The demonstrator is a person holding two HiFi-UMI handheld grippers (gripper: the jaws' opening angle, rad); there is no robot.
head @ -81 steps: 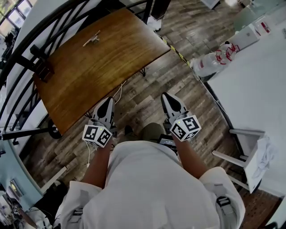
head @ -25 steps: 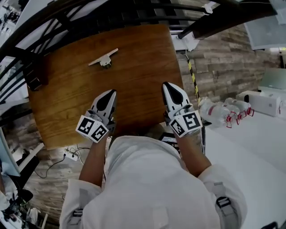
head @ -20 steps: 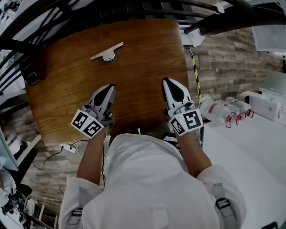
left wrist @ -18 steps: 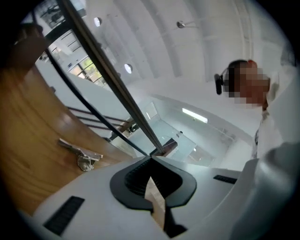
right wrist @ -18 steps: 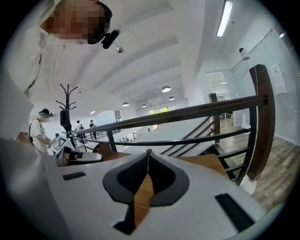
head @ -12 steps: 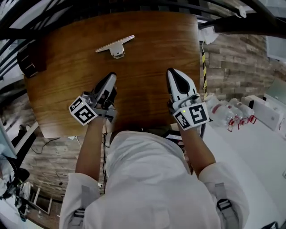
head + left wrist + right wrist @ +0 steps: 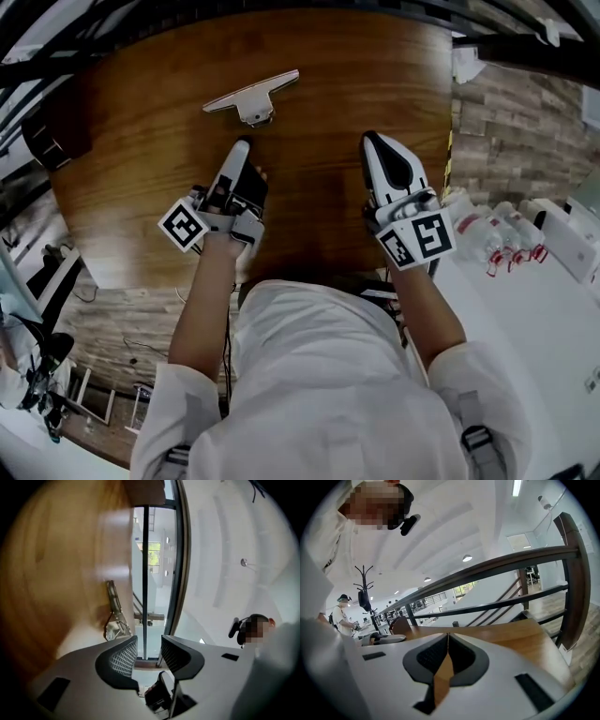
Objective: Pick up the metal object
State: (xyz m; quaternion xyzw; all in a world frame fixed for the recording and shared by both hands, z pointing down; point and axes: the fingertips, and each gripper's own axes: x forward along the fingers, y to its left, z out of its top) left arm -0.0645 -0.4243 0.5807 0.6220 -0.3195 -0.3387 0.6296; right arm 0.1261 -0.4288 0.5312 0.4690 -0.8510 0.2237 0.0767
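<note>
The metal object [image 7: 253, 97], a flat silver bar with a small clamp under its middle, lies on the far part of the brown wooden table [image 7: 347, 84]. My left gripper [image 7: 245, 146] is rolled on its side just short of it, a little nearer me. Its jaws are opening, and nothing is between them. In the left gripper view the metal object [image 7: 114, 617] shows left of and beyond the left gripper [image 7: 149, 649]. My right gripper [image 7: 371, 141] hovers over the table's right half, shut and empty, its pads [image 7: 448, 639] touching.
A black railing [image 7: 497, 566] runs along the table's far side. A dark block [image 7: 45, 141] sits at the table's left edge. Packed water bottles [image 7: 497, 246] lie on the wood floor at right, beside a white table [image 7: 553, 328]. A person [image 7: 343, 617] stands far off.
The person has come up to the table, both grippers now over it. The left gripper has rolled onto its side, reached toward the metal object and opened its jaws. The right stays shut.
</note>
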